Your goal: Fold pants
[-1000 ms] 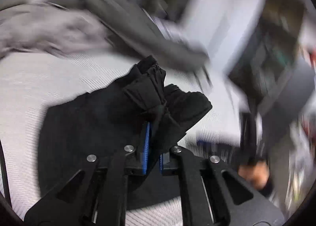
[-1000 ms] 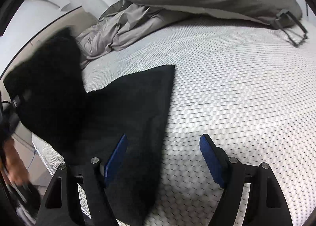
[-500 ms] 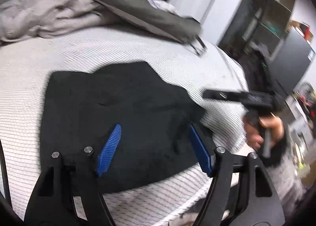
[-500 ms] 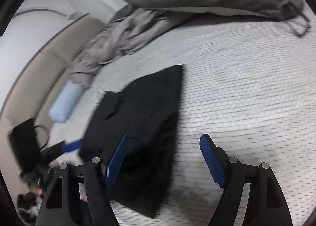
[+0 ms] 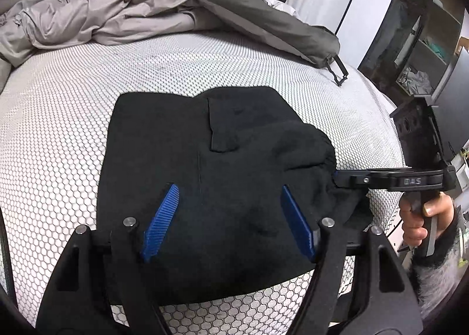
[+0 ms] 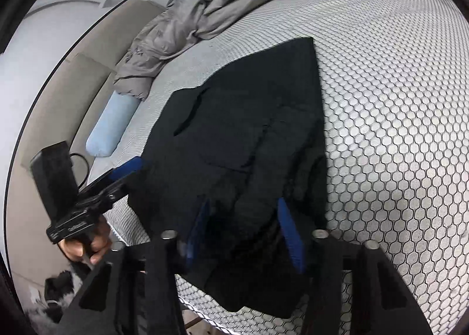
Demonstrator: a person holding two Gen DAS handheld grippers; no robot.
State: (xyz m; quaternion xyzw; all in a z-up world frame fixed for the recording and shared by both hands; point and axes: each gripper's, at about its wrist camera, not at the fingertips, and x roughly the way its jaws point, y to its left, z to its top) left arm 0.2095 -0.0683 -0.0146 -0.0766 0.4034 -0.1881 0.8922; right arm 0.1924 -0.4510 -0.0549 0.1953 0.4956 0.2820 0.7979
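The black pants [image 5: 205, 159] lie folded on the white honeycomb mattress [image 5: 58, 159], a patch pocket facing up. My left gripper [image 5: 228, 217] hovers open over their near edge, nothing between its blue pads. In the right wrist view the pants [image 6: 249, 129] run away from the camera. My right gripper [image 6: 244, 229] straddles a bunched edge of them at the mattress corner. Its jaws are closing with the bunch between them, and the pads do not clearly press. The right gripper [image 5: 351, 179] also reaches in from the right in the left wrist view, held by a hand [image 5: 416, 217].
A crumpled grey duvet [image 5: 102, 15] and an olive cover [image 5: 249, 12] with a buckle strap lie at the far side. A light blue bolster [image 6: 112, 127] sits by the beige headboard [image 6: 58, 94]. Dark shelving [image 5: 416, 50] stands past the mattress's right edge.
My left gripper let go of the bunched pants and opened; the pants now lie flat and folded. My right gripper moved onto their edge and its jaws narrowed.
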